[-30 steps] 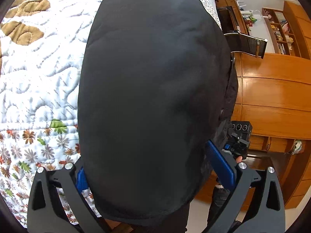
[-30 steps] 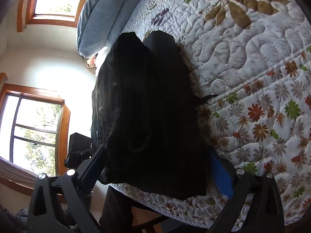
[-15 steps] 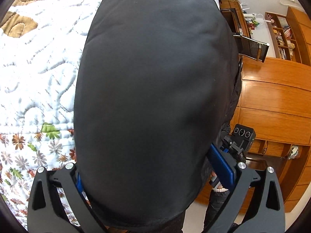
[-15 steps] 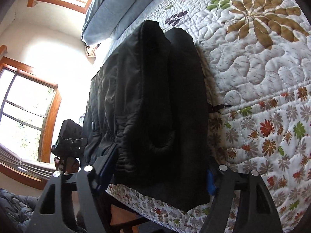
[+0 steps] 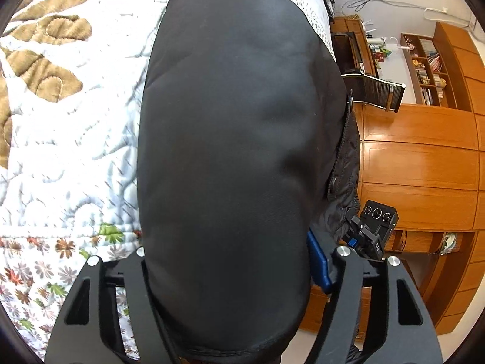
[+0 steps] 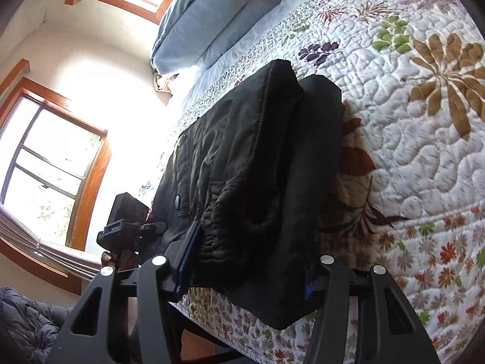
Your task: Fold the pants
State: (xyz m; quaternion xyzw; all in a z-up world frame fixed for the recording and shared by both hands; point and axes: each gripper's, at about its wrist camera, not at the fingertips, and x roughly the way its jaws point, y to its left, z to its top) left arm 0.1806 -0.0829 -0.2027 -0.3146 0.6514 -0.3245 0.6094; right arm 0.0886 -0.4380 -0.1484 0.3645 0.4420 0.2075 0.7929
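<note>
One pair of black pants (image 6: pixel 260 176) lies on the quilted floral bedspread (image 6: pixel 424 139), at the edge of the bed, with the near end overhanging that edge. The fabric is matte black and padded-looking; a gathered, elasticated section and one snap button (image 6: pixel 176 201) show on the left part in the right wrist view. Two leg ends lie side by side at the far end.

Left gripper (image 5: pixel 225 273): jaws have just been closing — the smooth black fabric fills the space between them and both fingers sit against it, clamped on the pants.

Right gripper (image 6: pixel 248 270): jaws have just been closing; the near pants edge is gripped between the two blue pads (image 6: pixel 186 254).

Two light blue pillows (image 6: pixel 203 21) lie at the head of the bed.
</note>
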